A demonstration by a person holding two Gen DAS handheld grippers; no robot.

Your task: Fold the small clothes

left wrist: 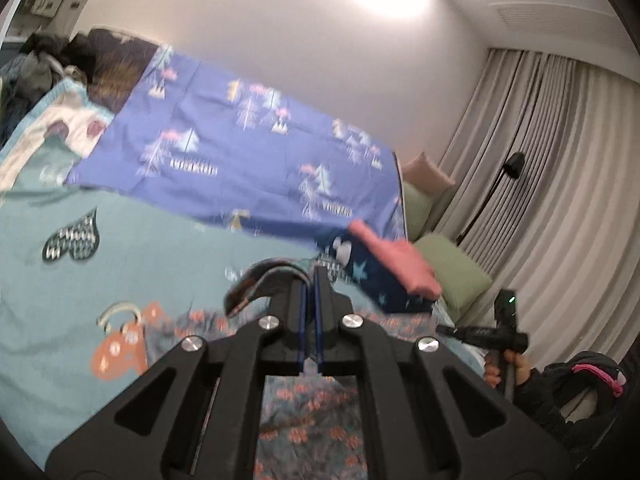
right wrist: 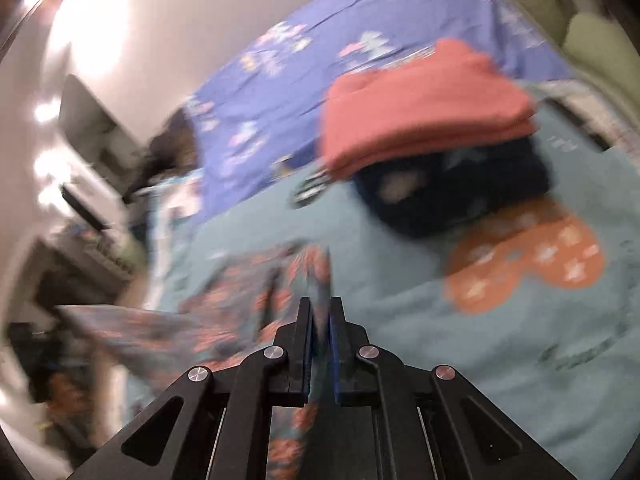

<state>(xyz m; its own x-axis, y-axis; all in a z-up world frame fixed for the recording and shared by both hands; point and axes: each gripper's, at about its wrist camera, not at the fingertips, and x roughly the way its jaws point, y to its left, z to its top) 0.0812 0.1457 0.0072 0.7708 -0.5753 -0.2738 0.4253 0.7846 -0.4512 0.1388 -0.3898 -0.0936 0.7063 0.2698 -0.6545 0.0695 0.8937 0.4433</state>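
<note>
Left gripper (left wrist: 310, 280) closed, right gripper (right wrist: 320, 312) closed

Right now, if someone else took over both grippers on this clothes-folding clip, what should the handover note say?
Left gripper: shut on an edge of the floral garment.
Right gripper: shut on another part of the same floral garment, which is lifted off the teal bedspread.
Done: folded pink garment stacked on folded navy star-print garment, further back on the bed.
Left: fold the floral piece and add it to the stack.
</note>
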